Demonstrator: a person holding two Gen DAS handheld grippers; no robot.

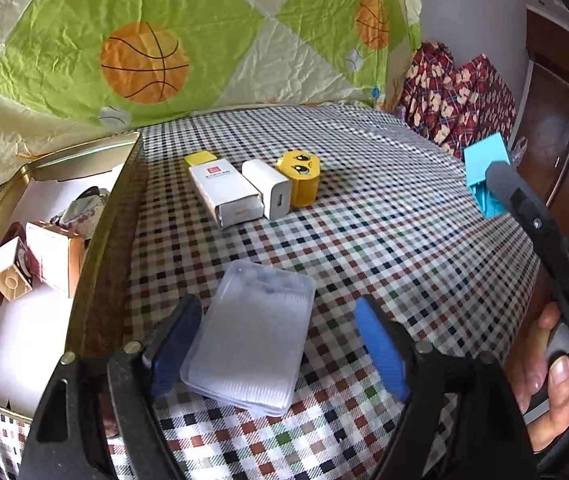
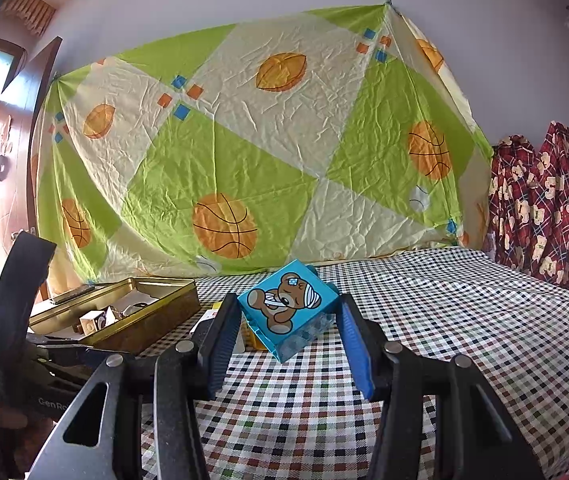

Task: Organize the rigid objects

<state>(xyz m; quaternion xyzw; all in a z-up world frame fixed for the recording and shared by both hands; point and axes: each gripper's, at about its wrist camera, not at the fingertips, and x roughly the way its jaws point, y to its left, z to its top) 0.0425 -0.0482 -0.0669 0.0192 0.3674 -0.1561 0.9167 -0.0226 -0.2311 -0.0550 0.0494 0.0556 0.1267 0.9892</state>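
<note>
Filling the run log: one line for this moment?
left gripper: open around clear plastic case | right gripper: shut on blue bear block | gold tin: part-filled

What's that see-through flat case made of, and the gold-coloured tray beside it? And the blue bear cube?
The flat case looks like frosted clear plastic: the checked cloth shows dimly through it. The gold tray seems to be thin metal, a tin, judging by its shiny rolled rim. The bear cube, held in the right gripper, looks like hard glossy plastic with a printed face, though coated card is possible.
</note>
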